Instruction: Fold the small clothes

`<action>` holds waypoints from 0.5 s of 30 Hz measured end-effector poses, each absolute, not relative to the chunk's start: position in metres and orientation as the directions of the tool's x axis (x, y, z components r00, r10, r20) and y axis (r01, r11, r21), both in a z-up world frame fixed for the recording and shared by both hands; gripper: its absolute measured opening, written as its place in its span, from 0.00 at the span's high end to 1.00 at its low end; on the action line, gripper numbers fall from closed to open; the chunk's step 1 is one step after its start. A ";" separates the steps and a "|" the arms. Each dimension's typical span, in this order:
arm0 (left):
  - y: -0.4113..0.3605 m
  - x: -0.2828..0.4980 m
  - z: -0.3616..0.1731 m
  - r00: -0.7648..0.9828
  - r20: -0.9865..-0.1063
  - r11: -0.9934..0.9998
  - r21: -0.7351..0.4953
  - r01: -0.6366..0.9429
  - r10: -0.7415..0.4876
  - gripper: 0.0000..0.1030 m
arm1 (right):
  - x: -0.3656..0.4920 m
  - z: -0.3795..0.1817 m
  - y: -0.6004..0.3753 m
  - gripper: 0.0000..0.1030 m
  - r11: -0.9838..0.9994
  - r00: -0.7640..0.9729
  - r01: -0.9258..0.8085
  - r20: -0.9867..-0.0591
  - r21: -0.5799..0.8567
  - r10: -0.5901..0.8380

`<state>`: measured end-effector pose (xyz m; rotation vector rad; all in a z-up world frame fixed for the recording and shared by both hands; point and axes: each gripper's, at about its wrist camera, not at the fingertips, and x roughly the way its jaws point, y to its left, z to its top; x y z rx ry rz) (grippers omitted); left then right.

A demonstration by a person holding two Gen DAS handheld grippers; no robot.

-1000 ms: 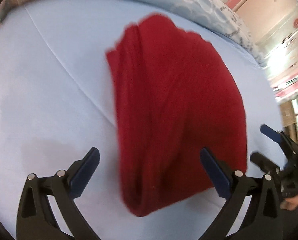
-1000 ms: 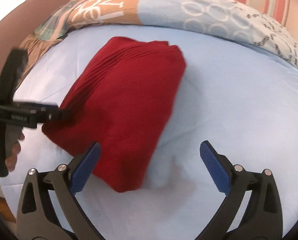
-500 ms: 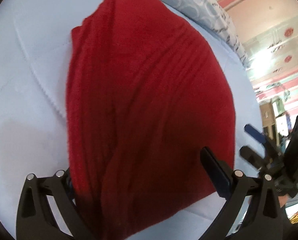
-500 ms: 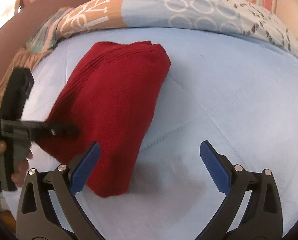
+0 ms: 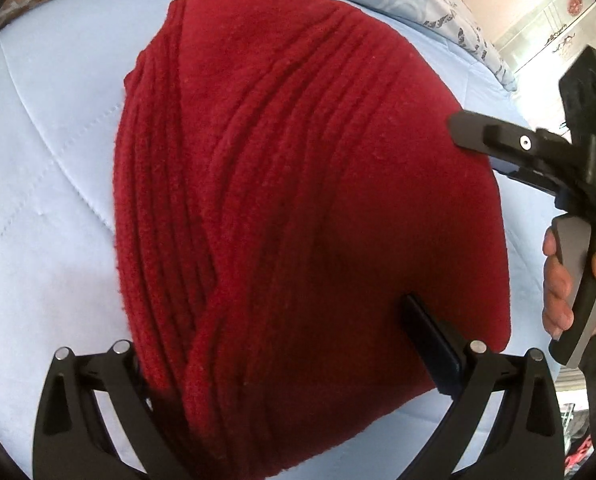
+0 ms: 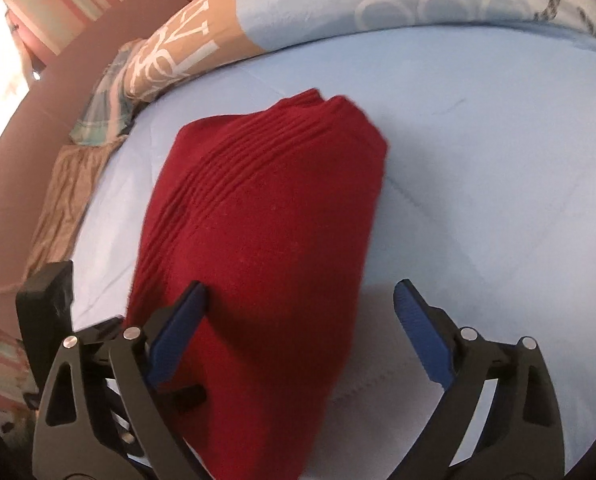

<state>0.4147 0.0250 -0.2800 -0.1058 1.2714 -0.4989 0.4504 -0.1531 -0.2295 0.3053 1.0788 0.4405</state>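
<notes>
Ref. landmark: red knit garment (image 5: 309, 216), lying folded into a thick bundle on the light-blue quilted bed cover (image 5: 46, 184), w/ the patterned duvet (image 6: 397, 4) bunched along its far side.

Left gripper (image 5: 282, 344): jaws spread wide, straddling the near end of the garment. Right-side finger rests on top of the fabric; left-side finger is hidden by the ribbed edge, so contact there cannot be confirmed. No pinch visible; reads as pressing/steadying rather than gripping.

Right gripper (image 6: 301, 312): jaws also apart. One blue pad (image 6: 178, 332) lies against the garment's top face, the other sits over bare cover just beside the garment's edge. Nothing clamped. In the left wrist view the same tool comes in from the garment's right side, a hand (image 5: 565, 276) on its trigger.

Assessment: both tools bracket the bundle from near end and side, prob. to flatten and square it. Fold looks largely complete. Ribbed layers stack unevenly at one edge; bundle is bulky and may spring open if released w/o pressing.
</notes>
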 end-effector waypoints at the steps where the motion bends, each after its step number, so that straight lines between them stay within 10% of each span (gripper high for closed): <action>1: 0.024 0.416 -0.281 0.204 -0.888 0.890 -0.346 0.297 -0.413 0.02 | 0.451 -0.233 -0.150 0.09 0.868 0.388 -0.198 -0.776 0.456 0.497; 8: 0.028 0.414 -0.277 0.218 -0.891 0.897 -0.328 0.295 -0.398 0.08 | 0.446 -0.240 -0.130 0.32 0.885 0.397 -0.246 -0.793 0.394 0.463; 15: 0.026 0.406 -0.257 0.284 -0.892 0.913 -0.258 0.315 -0.351 0.51 | 0.432 -0.227 -0.124 0.55 0.900 0.472 -0.318 -0.774 0.298 0.423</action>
